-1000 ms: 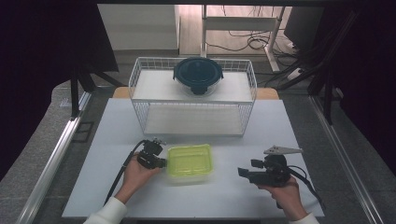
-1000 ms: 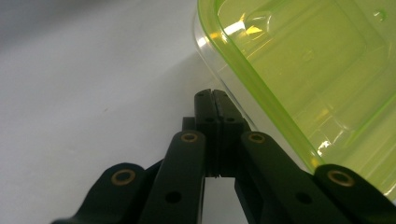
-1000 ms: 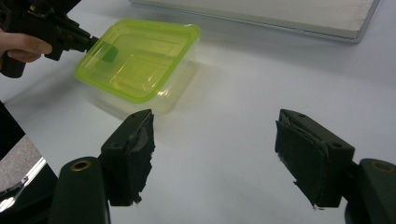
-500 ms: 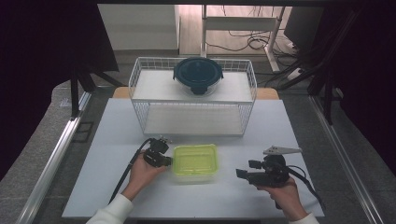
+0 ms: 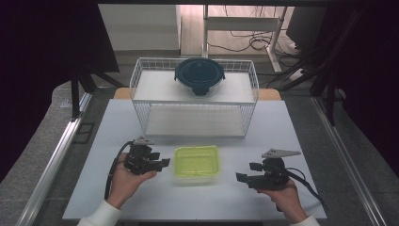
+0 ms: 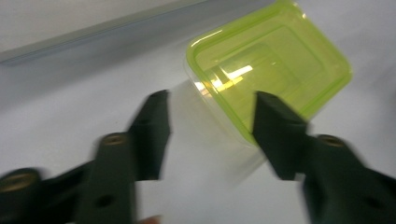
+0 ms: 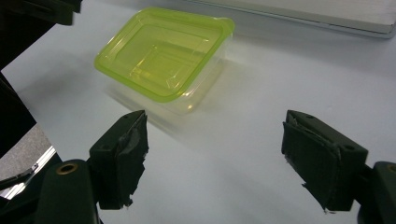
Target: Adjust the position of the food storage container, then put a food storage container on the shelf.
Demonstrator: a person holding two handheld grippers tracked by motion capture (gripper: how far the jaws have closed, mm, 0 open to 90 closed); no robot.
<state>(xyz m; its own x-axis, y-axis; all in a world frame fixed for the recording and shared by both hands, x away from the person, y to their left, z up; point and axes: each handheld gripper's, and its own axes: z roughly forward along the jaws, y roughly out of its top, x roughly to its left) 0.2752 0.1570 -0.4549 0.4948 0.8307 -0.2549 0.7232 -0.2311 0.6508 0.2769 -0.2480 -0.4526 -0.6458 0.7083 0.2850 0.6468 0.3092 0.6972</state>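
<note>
A clear rectangular container with a lime-green lid point(image 5: 196, 163) sits on the white table between my two grippers. My left gripper point(image 5: 163, 163) is open just left of it, jaws pointing at its near left corner point(image 6: 219, 116), nothing held. My right gripper point(image 5: 240, 177) is open a short way to the container's right, jaws wide apart, with the container point(image 7: 163, 51) ahead and to the left of them. A round dark-blue lidded bowl point(image 5: 199, 74) rests on top of the white wire rack point(image 5: 141, 89) at the back.
The white table point(image 5: 282, 132) ends close behind the hands. The wire rack has an open lower shelf point(image 5: 193, 120). A metal rail point(image 5: 56, 155) runs along the left side of the table.
My left gripper has moved right and now sits close against the container's left side. The right gripper has shifted slightly left. The container has stayed in place.
</note>
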